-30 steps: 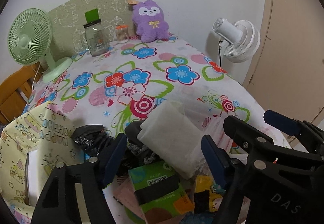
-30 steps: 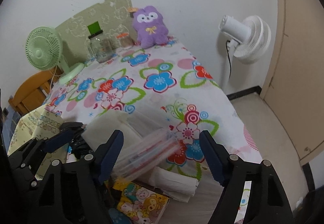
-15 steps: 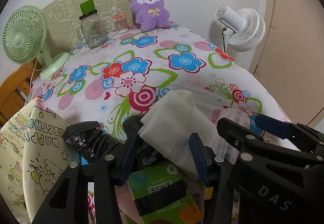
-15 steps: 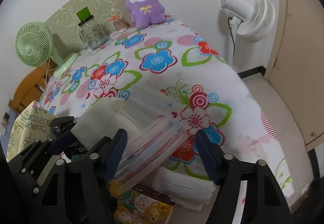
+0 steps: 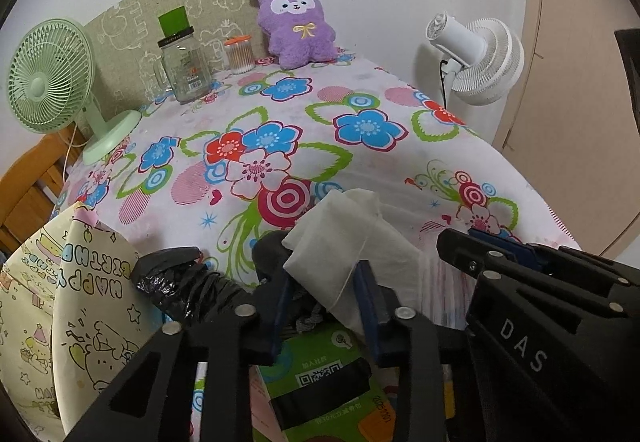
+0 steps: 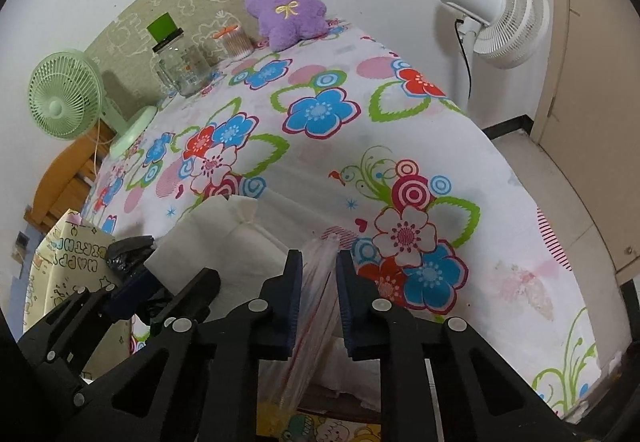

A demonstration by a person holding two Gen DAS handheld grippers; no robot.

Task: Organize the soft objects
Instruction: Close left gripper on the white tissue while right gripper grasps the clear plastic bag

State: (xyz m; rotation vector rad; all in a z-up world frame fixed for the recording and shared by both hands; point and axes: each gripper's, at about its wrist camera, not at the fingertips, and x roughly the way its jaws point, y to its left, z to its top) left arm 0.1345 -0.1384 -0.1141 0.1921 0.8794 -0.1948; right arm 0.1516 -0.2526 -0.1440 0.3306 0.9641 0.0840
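Observation:
A white cloth (image 5: 344,238) lies crumpled at the near edge of the flowered table (image 5: 360,130). My left gripper (image 5: 324,302) is closing, and the cloth's lower corner is pinched between its blue pads. Beside it, in the right wrist view, a clear plastic bag with red stripes (image 6: 318,278) stands on edge. My right gripper (image 6: 318,294) is closing too, its pads pressing the bag from both sides. The white cloth (image 6: 224,238) sits just left of that bag. A purple plush toy (image 5: 296,26) leans on the wall at the table's far end.
A green desk fan (image 5: 48,82), a glass jar (image 5: 184,70) and a swab pot (image 5: 239,54) stand at the back left. A white fan (image 5: 476,58) stands beyond the right edge. A birthday gift bag (image 5: 72,302), black plastic (image 5: 176,278) and a green box (image 5: 320,374) crowd the near side.
Both grippers went from wide open to nearly shut. The left closed on the white cloth's corner; the right sank a little and closed on the plastic bag.

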